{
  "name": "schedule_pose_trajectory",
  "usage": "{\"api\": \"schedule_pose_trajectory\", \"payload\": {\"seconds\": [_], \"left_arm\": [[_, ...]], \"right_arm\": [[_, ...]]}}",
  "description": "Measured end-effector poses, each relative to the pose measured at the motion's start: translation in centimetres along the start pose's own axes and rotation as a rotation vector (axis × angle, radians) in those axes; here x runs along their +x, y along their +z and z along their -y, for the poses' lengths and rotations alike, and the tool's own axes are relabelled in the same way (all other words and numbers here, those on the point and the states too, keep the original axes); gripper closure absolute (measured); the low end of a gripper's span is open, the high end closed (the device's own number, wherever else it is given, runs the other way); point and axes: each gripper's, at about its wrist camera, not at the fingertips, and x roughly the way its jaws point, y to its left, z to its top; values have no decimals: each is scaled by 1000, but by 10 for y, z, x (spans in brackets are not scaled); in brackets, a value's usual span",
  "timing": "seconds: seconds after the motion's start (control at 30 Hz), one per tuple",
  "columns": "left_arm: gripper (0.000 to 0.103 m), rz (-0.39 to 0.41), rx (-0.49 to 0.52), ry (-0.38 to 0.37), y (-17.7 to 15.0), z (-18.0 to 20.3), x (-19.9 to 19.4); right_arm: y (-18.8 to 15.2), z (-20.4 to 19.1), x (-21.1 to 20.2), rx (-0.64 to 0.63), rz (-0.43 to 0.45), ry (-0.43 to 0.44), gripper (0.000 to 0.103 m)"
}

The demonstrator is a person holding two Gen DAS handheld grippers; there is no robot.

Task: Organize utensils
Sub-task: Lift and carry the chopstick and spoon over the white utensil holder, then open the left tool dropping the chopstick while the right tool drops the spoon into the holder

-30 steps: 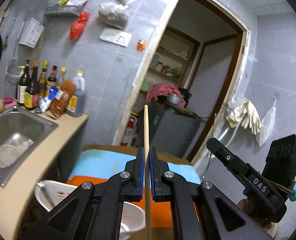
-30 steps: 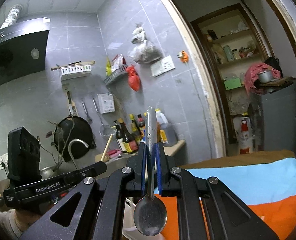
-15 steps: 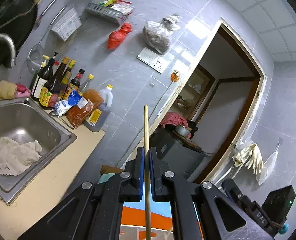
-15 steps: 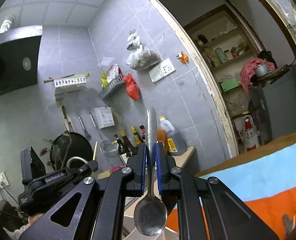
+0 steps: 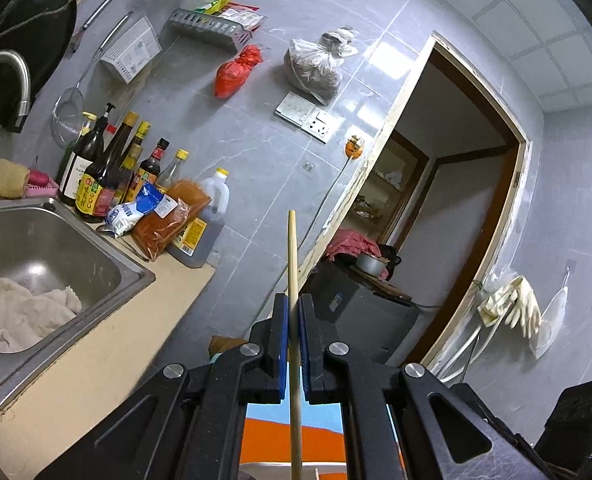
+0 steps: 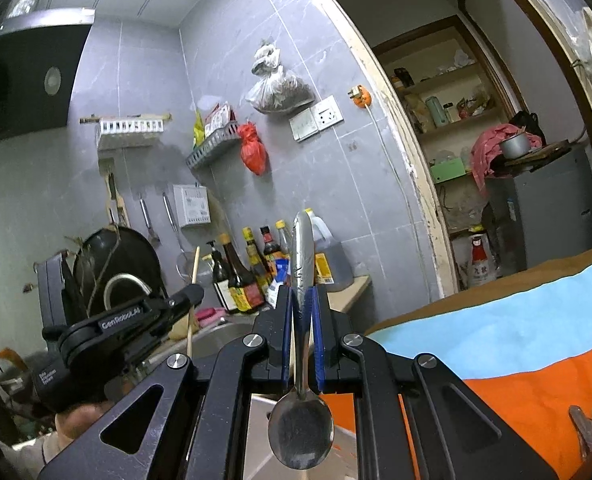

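My left gripper (image 5: pixel 292 312) is shut on a thin wooden chopstick (image 5: pixel 292 264) that stands upright between the blue pads and sticks out above them. It is raised high, facing the grey tiled wall and doorway. My right gripper (image 6: pixel 303 304) is shut on a metal spoon (image 6: pixel 300 432), handle up and bowl hanging below the pads. The left gripper (image 6: pixel 108 340) with its chopstick (image 6: pixel 194 280) shows at the left of the right wrist view. A few more utensils (image 6: pixel 587 428) lie on the orange cloth at the right edge.
A steel sink (image 5: pixel 48 248) holding a white rag sits in a beige counter (image 5: pixel 108 340), with sauce bottles (image 5: pixel 108 176) at the wall behind. A blue and orange cloth (image 6: pixel 515 344) covers the table. A steel container (image 6: pixel 264 432) shows below the spoon. An open doorway (image 5: pixel 435 220) lies ahead.
Both grippers have tilted upward, so the table and the white bowl dropped out of the left view. The chopstick and the spoon stay clamped as before.
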Motion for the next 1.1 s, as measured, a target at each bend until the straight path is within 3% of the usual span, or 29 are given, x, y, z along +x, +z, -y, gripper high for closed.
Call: {"api": "schedule_pose_trajectory", "payload": {"seconds": [0.27,0.47,0.63,0.7,0.8,1.0,1.1], "left_arm": [[98,-19,75,20,-13,10,-3],[98,-118,138,-8,-13,15,-9],[97,-170,121,-15,-10,12,-15],[92,-183,120,-17,-7,13,-17],[67,-199,111,-22,-3,15,-22],[60,-184,122,-28,8,27,-34],[45,-169,136,-23,15,40,-42]], "right_arm": [[-5,-1,-3,-53,-27,-8,94],[-3,2,-6,-49,-48,-10,94],[-2,3,-8,-48,-72,-9,94],[-2,2,-9,-49,-85,-8,92],[0,1,-11,-44,-98,-5,77],[14,1,-25,-22,-88,-18,76],[29,2,-36,-26,-70,-37,62]]}}
